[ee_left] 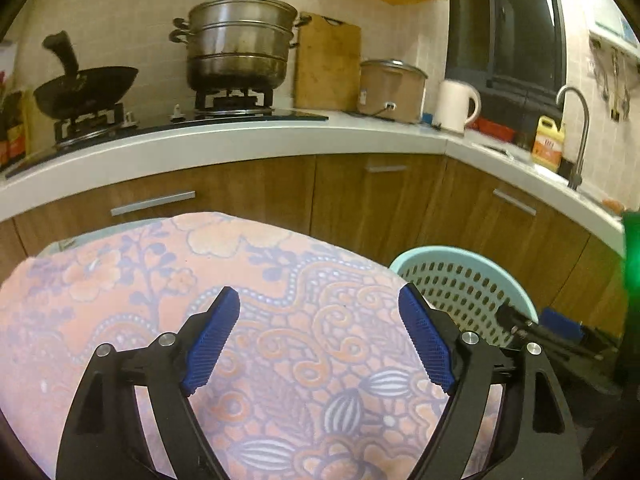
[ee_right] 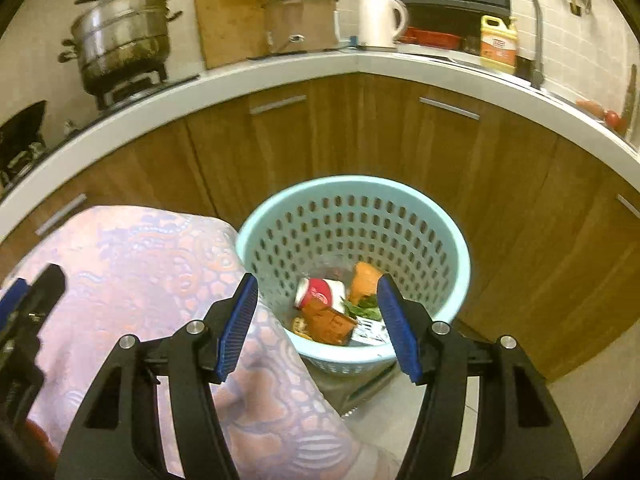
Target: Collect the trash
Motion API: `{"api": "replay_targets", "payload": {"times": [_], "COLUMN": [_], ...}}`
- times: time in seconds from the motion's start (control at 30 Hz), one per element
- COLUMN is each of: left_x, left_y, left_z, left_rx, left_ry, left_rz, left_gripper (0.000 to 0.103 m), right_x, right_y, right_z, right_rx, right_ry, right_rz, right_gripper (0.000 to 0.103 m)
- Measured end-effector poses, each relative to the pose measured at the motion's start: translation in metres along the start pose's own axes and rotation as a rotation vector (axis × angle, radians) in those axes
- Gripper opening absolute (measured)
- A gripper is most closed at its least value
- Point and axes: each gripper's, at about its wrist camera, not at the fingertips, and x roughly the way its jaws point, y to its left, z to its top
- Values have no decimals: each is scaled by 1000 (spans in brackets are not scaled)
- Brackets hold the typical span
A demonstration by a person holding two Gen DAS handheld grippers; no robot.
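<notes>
Ahead, trash basket point(ee_right: 352, 216) beyond right tool point(ee_right: 316, 292), seemingly empty-jawed

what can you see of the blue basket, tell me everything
The basket is a round, pale blue-green bin of what looks like plastic, its wall pierced by rows of oval holes under a smooth rim. It stands upright on the floor in front of the wooden cabinets, beside the patterned cloth, which hides part of its rim. Inside lie a red can, an orange piece, some greens, a brown carton and printed paper. Neither gripper touches it.
</notes>
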Motion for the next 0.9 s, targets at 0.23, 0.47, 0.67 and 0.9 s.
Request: {"api": "replay_targets", "payload": {"times": [0.23,0.47,0.67,0.9], "left_x": [-2,-2,-5,-5], "left_y": [-4,0,-2,-5], "left_z": [-4,-5,-6,-6], "left_rx": [26,5,16,34], "left_ry": [-8,-8,-18,-21], "left_rz": [-35,-27,2,19], "left_gripper": [80,82,83,86], "right_x": [-18,-29,-36,-39], "right_y": [5,14,4,11], "right_z": [3,-3,-4,-5], "right_rx": [1,10,61,35], "right_ry": [-98,-182,-214,-235], "right_rz": [-38,-70,-55,-56], "right_gripper": [64,72,76,81]}}
